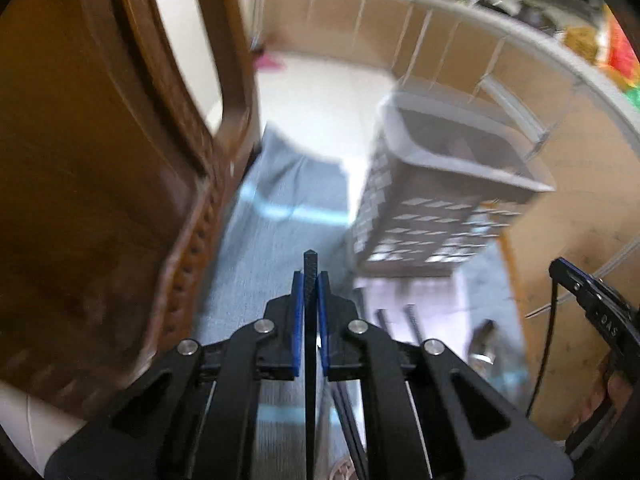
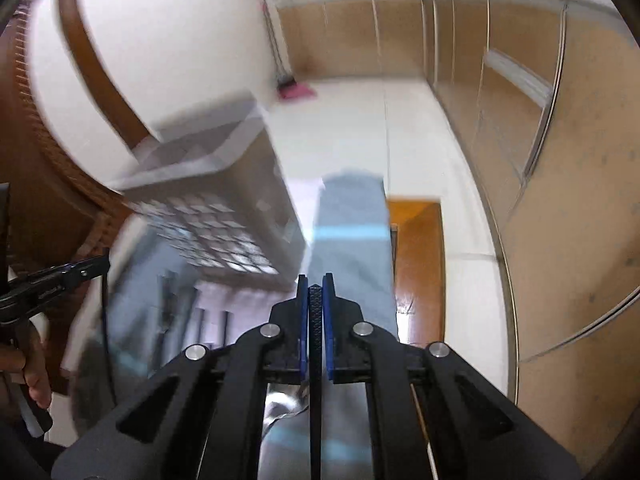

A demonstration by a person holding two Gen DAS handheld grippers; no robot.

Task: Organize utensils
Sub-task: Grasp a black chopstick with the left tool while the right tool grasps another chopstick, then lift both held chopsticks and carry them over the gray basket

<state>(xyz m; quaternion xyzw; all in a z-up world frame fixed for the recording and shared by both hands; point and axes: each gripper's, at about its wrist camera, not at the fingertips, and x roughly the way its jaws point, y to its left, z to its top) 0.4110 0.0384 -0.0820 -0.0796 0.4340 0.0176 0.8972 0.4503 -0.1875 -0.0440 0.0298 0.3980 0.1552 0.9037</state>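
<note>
My left gripper is shut on the black textured handle of a utensil that sticks up between the blue pads. My right gripper is shut on a similar black textured utensil handle. A grey perforated basket stands on a grey cloth, ahead and right of the left gripper; in the right wrist view the basket is ahead and to the left. Several dark utensils lie blurred on the cloth in front of the basket. Both views are motion-blurred.
A brown wooden chair stands to the left. The grey cloth with light blue stripes covers the table. Wooden cabinets line the right side. A pink dustpan lies on the white floor.
</note>
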